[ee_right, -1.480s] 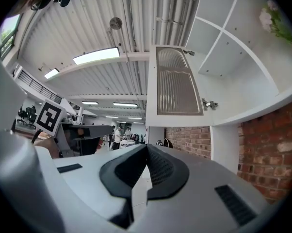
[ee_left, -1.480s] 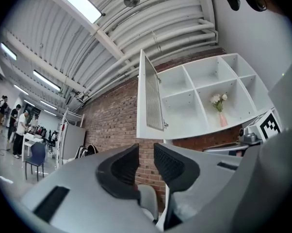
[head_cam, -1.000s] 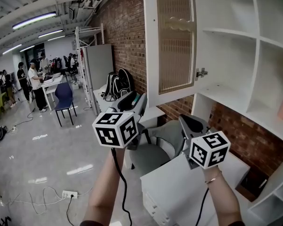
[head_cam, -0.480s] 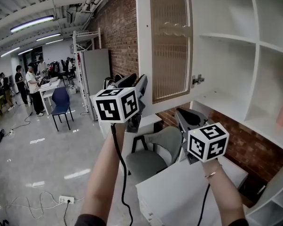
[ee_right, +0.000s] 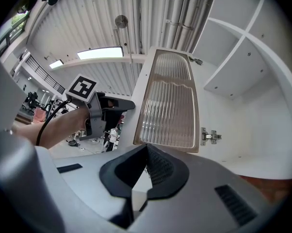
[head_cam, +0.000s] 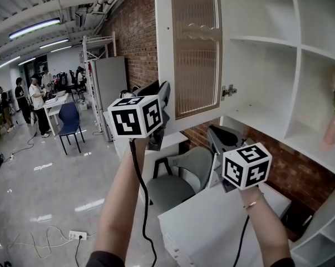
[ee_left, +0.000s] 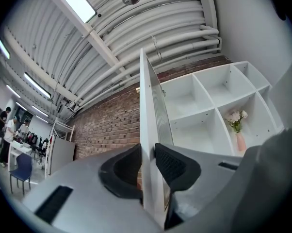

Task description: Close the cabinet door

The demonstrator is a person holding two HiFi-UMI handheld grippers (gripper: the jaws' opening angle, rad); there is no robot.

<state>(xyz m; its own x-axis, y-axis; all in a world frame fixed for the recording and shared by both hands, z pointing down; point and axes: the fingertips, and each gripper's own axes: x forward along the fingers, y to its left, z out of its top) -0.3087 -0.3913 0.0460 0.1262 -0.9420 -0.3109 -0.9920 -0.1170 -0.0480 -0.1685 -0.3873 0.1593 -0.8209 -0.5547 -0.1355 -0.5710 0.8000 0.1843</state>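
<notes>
The white cabinet door (head_cam: 195,49) with a ribbed glass panel stands swung out from the white cabinet (head_cam: 267,38), edge-on in the left gripper view (ee_left: 148,130). My left gripper (head_cam: 162,90) is raised at the door's free edge near its lower corner. Its jaws (ee_left: 148,161) are closing, with the door's edge between them and both pads against it. My right gripper (head_cam: 215,131) hangs lower, under the cabinet's bottom shelf, touching nothing. Its jaws (ee_right: 147,152) are shut and empty, and the door (ee_right: 170,106) fills the view beyond them.
A hinge (head_cam: 228,90) sits on the cabinet's inner wall. A pink vase with flowers (head_cam: 331,127) stands on a right shelf. Below are a white desk (head_cam: 212,227) and a grey chair (head_cam: 181,177). People and furniture stand far off at the left.
My left gripper has risen from below the door up to its free edge. The right gripper has barely shifted.
</notes>
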